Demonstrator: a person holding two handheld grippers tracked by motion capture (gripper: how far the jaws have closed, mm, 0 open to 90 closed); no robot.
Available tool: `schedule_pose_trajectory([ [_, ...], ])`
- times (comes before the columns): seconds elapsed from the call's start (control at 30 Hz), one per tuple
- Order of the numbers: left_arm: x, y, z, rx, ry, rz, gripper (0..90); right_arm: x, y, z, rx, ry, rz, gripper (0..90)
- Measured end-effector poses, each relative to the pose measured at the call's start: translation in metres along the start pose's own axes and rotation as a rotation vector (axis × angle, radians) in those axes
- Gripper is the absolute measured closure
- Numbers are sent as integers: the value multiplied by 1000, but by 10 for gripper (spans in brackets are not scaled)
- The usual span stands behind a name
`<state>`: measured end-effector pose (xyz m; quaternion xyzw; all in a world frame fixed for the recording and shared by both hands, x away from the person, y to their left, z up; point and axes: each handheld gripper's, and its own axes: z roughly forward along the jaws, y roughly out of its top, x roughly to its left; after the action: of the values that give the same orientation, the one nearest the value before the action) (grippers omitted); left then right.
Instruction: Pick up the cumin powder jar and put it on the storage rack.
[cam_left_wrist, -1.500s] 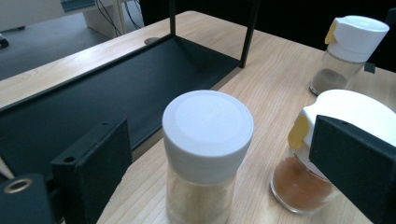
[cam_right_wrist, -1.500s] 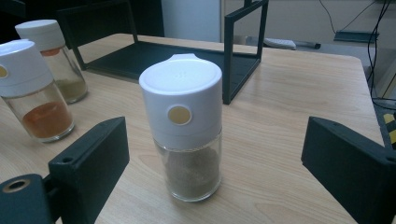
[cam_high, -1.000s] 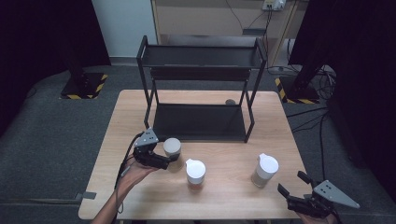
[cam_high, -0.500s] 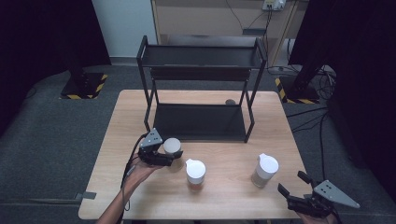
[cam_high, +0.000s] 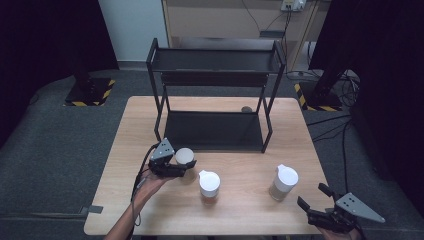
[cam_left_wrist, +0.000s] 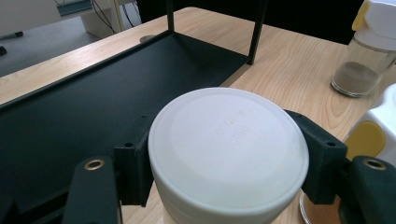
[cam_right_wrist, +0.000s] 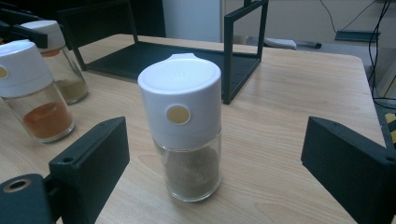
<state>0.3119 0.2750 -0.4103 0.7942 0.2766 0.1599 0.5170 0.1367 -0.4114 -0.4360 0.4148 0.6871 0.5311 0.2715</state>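
Our left claw (cam_high: 186, 167) has just been closing and now clamps the white-capped jar (cam_high: 183, 156) between its jaws, at 7 o'clock of the black rack (cam_high: 215, 131) on the table (cam_high: 250, 210). At 3 o'clock stands the orange spice jar (cam_high: 209, 185). Our right claw (cam_high: 312, 205) gapes, jaws apart, toward the brown spice jar (cam_high: 284, 182).

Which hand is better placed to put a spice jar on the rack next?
Left. The left gripper is shut on a white-lidded jar right beside the rack; the right gripper is open, holding nothing.
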Motion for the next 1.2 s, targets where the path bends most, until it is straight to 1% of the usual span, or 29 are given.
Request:
schedule_pose_trajectory([
  [0.2,0,1,0,3,-2,3,328,0,0,0,-1,0,1,79],
  [0.33,1,3,0,9,-18,6,329,0,0,0,-2,0,1,78],
  [0.47,2,6,-2,1,-28,7,329,0,0,0,-3,0,1,78],
  [0.63,4,16,-8,-8,-35,13,329,0,-1,-1,-4,1,0,79],
  [0.8,10,28,-15,-28,-41,4,329,0,-1,-1,-5,1,0,79],
  [0.93,13,41,-20,-28,-36,8,329,0,-1,0,-4,1,0,79],
  [1.13,20,54,-27,-46,-29,-17,329,-1,-1,-1,-6,1,1,79],
  [1.2,21,58,-29,-50,-17,-17,329,0,-1,0,-4,2,-1,79],
])
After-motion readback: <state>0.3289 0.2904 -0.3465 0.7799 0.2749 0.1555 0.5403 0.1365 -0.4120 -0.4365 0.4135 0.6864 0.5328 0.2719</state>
